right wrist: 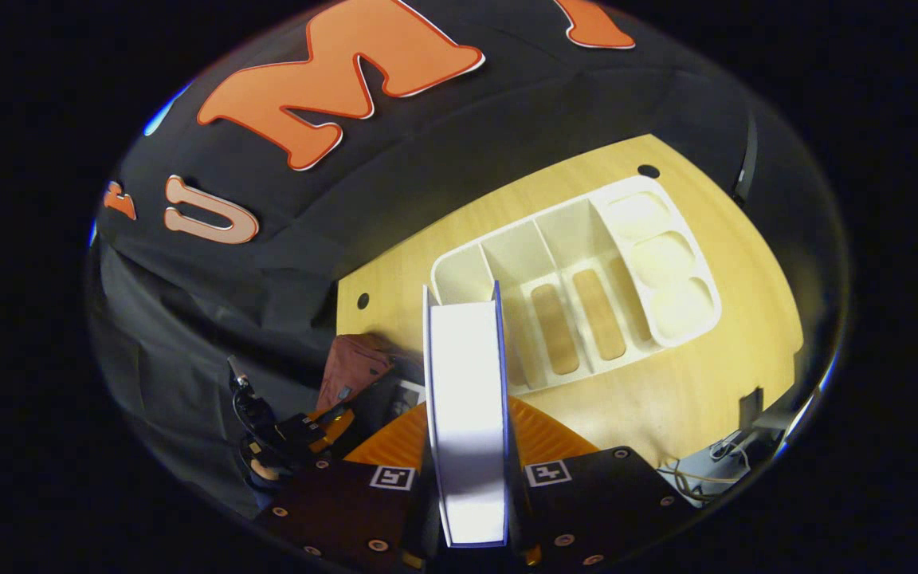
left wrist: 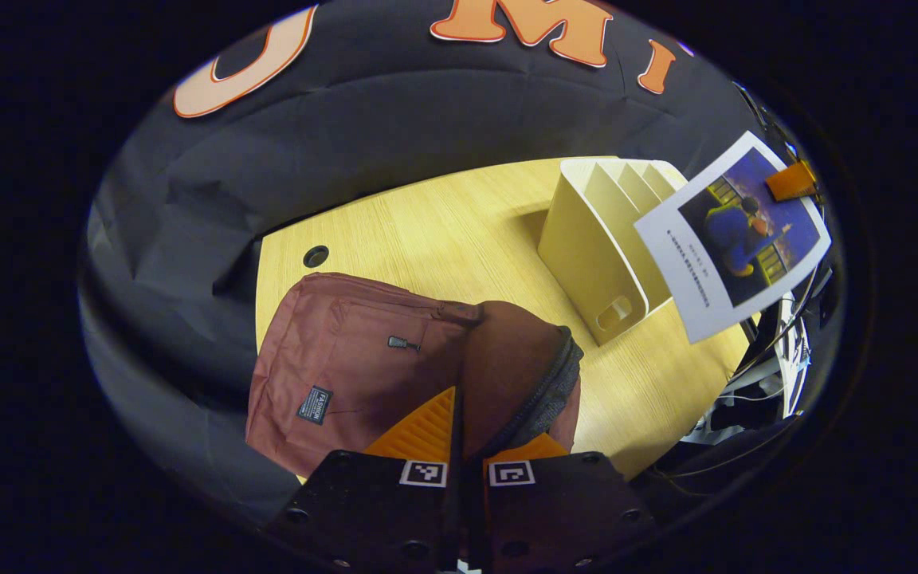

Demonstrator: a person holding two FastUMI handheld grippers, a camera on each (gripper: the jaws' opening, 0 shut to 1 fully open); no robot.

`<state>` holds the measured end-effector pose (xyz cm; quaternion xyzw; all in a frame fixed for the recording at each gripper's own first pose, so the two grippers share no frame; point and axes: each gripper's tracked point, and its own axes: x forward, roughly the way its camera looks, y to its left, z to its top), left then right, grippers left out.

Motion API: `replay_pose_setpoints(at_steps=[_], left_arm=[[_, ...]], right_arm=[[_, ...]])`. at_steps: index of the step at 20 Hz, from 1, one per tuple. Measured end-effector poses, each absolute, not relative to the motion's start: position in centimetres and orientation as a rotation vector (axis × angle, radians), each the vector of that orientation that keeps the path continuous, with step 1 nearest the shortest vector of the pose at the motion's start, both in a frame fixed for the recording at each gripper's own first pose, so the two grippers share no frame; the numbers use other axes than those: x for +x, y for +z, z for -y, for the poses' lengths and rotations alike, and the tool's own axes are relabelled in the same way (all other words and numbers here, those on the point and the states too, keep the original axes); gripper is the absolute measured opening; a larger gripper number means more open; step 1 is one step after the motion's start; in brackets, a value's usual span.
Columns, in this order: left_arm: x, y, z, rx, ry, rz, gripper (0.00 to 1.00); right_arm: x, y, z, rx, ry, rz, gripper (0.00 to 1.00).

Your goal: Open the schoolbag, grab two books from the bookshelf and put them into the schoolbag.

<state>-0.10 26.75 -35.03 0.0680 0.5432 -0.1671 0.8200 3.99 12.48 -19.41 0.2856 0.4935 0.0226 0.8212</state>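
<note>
In the left gripper view, the left hand-held gripper point(left wrist: 463, 426) sits at the bottom, its two fingers drawn close together and pinching the lifted flap point(left wrist: 511, 367) of the schoolbag point(left wrist: 347, 367) at the zipper edge. The reddish-brown schoolbag lies flat on the table point(left wrist: 443, 231), a small label and a zip pull showing on its front panel. Beyond it and to the right, the pale bookshelf point(left wrist: 598, 247) stands on the table, its upright dividers forming slots. At the right of that view, well above the table, a book point(left wrist: 734, 235) with a white border and a blue cover picture hangs tilted in front of the bookshelf, gripped at its upper corner by the right hand-held gripper point(left wrist: 792, 182).

In the right gripper view, the right hand-held gripper point(right wrist: 471, 454) is closed on that book point(right wrist: 467, 406), both fingers pressed against its covers, the white page edge facing the camera and running up the middle of the view. Low at the left, the left hand-held gripper point(right wrist: 323, 422) shows by a corner of the schoolbag point(right wrist: 351, 363). Past the book, the bookshelf point(right wrist: 578, 279) is seen from above, its slots open, resting on the table point(right wrist: 706, 383).
</note>
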Motion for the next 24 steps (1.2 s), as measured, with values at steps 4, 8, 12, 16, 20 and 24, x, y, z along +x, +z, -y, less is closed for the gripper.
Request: replay_pose_setpoints(at_steps=[4, 8, 12, 16, 20, 24], left_arm=[[0.1, -34.7, -26.6, 0.165, -0.353, -1.163, 0.05], [0.4, -34.0, -26.8, 0.216, -0.368, -1.161, 0.05], [0.8, -33.4, -26.9, 0.219, -0.366, -1.159, 0.05], [1.3, -32.2, -26.7, 0.201, -0.374, -1.144, 0.05], [2.1, -31.3, -26.5, 0.192, -0.374, -1.122, 0.05], [1.9, -30.8, -26.0, 0.191, -0.393, -1.104, 0.05]], right_arm=[[4.2, -20.5, -14.9, 0.663, 0.073, -0.984, 0.36], [3.0, -19.8, -18.5, 0.781, 0.159, -0.977, 0.36], [2.2, -21.6, -21.4, 0.797, 0.188, -0.994, 0.36], [2.5, -24.0, -25.3, 0.820, 0.237, -1.009, 0.35], [3.8, -27.4, -28.6, 0.835, 0.254, -1.020, 0.35], [4.5, -29.8, -30.9, 0.858, 0.268, -1.037, 0.35]])
